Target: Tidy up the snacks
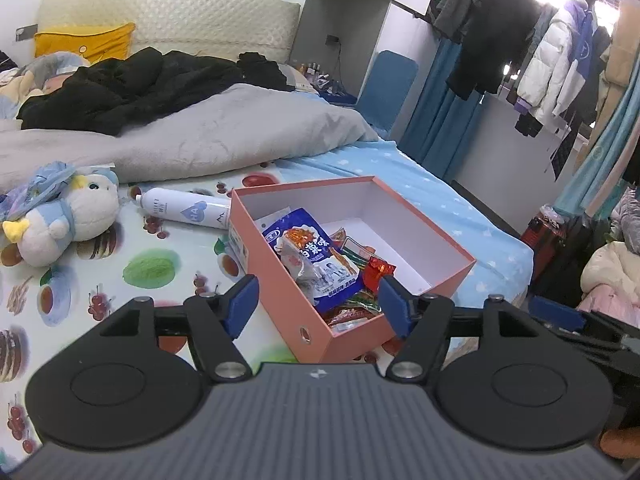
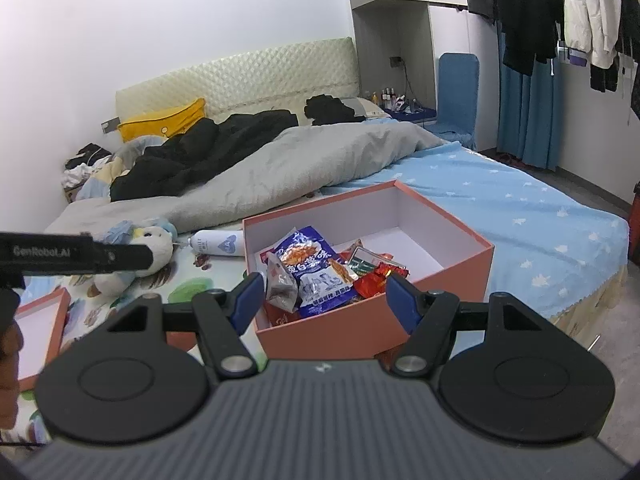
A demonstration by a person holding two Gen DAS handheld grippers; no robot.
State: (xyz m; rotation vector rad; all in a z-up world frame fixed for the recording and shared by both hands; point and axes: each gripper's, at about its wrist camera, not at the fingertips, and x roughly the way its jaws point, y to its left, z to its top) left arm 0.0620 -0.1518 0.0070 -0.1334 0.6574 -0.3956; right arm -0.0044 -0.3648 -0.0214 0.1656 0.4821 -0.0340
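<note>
Above the pink box [image 1: 400, 200], both grippers, left [image 1: 318, 306] and right [image 2: 324, 304], hang spread and empty; the blue packet [image 2: 316, 272] atop the pile looks easiest to pinch.

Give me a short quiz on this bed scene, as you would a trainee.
1. True or false: the pink box has its lid on.
2. Which lies right beside the box, on its far side from the blue sheet? A) yellow pillow B) white bottle C) black coat
3. Fill in: the biggest snack bag in the box is mostly ____ in colour.

Key:
1. False. The box is open and the snacks show inside; the lid lies apart on the bed.
2. B. The white bottle lies next to the box, near the plush toy.
3. Blue.
</note>
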